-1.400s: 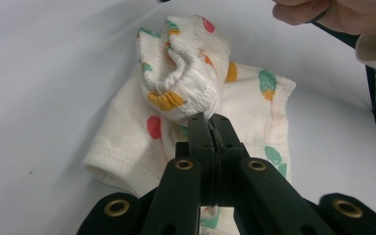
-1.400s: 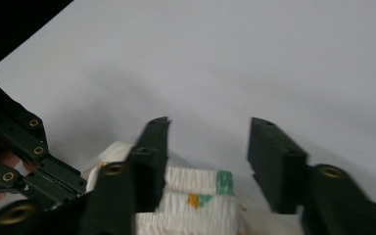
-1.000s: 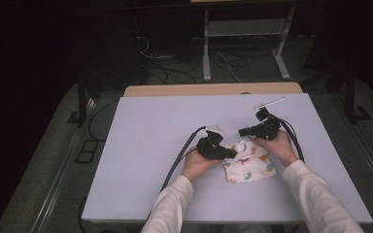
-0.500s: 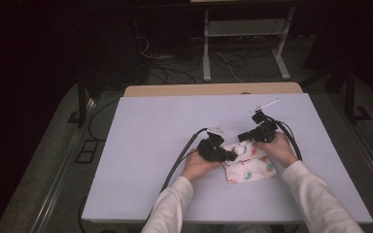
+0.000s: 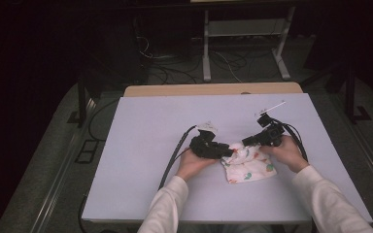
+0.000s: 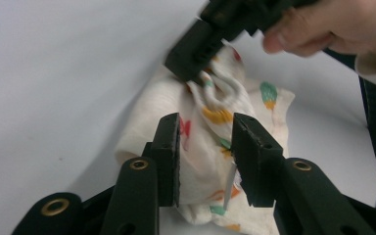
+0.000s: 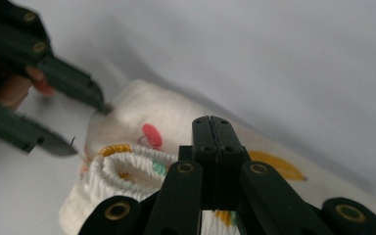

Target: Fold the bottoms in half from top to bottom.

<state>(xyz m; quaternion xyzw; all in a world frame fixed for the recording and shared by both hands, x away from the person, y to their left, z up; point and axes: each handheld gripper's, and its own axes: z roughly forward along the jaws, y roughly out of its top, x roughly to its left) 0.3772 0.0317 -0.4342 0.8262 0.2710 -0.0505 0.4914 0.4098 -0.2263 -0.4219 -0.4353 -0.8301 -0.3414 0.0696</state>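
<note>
White table (image 5: 141, 160); printed cloth (image 5: 246, 165) bunched between left gripper (image 5: 226, 152), right gripper (image 5: 247, 142).

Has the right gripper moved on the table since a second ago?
No. The right gripper sits at the same spot short of the lavender table's far right corner, shut on the white printed cloth.

Closed fingers (image 7: 214, 142) on patterned cloth (image 7: 142, 117)
</note>
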